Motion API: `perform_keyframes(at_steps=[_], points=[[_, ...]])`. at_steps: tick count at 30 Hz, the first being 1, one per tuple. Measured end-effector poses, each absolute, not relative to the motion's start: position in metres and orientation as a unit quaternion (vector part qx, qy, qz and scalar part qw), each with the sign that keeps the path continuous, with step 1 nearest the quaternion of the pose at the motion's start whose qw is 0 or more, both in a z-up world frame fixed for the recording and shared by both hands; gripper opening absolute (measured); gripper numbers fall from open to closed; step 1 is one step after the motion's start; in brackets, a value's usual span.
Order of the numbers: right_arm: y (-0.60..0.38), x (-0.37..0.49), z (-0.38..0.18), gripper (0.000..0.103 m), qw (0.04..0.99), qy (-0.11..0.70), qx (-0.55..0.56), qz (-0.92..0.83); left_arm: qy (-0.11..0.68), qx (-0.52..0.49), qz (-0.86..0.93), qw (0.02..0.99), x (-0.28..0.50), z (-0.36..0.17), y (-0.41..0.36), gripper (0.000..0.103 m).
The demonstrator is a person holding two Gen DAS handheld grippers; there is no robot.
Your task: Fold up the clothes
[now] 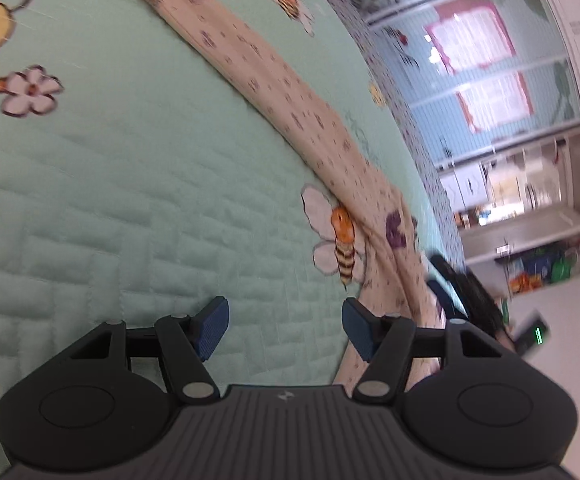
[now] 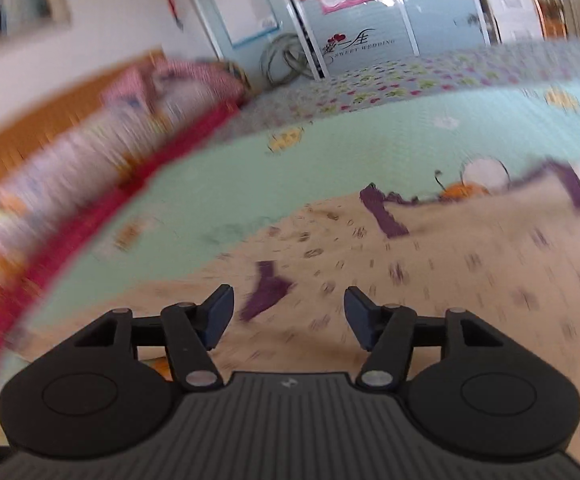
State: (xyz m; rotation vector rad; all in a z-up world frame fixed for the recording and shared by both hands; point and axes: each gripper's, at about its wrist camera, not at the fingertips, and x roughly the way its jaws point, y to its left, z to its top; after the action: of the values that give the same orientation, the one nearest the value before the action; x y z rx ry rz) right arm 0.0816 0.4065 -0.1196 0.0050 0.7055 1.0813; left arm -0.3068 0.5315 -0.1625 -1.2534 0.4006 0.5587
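Note:
A beige garment (image 1: pixel 273 80) with small dark print and purple trim lies on a mint-green quilted bedspread (image 1: pixel 101 184). In the left wrist view it runs as a long strip from the top towards the lower right. My left gripper (image 1: pixel 285 328) is open and empty above the quilt, just left of the garment's edge. In the right wrist view the garment (image 2: pixel 450 256) spreads wide below and ahead, with purple trim pieces (image 2: pixel 382 212). My right gripper (image 2: pixel 287 320) is open and empty, low over the garment. The right wrist view is motion-blurred.
The quilt has bee (image 1: pixel 342 240) and flower (image 1: pixel 29 90) prints. A red and pink pile (image 2: pixel 101 168) lies along the bed's left side. A floral sheet (image 2: pixel 390 80) lies beyond the quilt. Glass doors and shelves (image 1: pixel 522 200) stand past the bed.

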Motion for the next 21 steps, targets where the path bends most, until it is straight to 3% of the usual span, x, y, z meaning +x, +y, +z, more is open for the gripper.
perform_keyframes(at_steps=[3, 6, 9, 14, 17, 21], points=[[0.430, 0.073, -0.136, 0.049, 0.777, 0.340, -0.039, 0.528, 0.185, -0.564, 0.247, 0.766, -0.306, -0.164, 0.530, 0.065], [0.421, 0.033, -0.144, 0.045, 0.746, 0.318, -0.098, 0.577, 0.179, -0.566, 0.235, 0.770, -0.309, -0.168, 0.531, 0.065], [0.403, 0.016, -0.141, 0.046, 0.779, 0.265, -0.107, 0.558, 0.174, -0.569, 0.231, 0.770, -0.310, -0.170, 0.529, 0.065], [0.424, 0.077, -0.139, 0.057, 0.799, 0.333, 0.026, 0.501, 0.178, -0.573, 0.235, 0.765, -0.309, -0.166, 0.524, 0.065], [0.437, 0.072, -0.152, 0.058, 0.732, 0.402, 0.022, 0.549, 0.179, -0.575, 0.234, 0.764, -0.309, -0.166, 0.524, 0.065], [0.414, 0.039, -0.140, 0.058, 0.745, 0.334, -0.008, 0.577, 0.181, -0.572, 0.233, 0.765, -0.307, -0.168, 0.524, 0.065]])
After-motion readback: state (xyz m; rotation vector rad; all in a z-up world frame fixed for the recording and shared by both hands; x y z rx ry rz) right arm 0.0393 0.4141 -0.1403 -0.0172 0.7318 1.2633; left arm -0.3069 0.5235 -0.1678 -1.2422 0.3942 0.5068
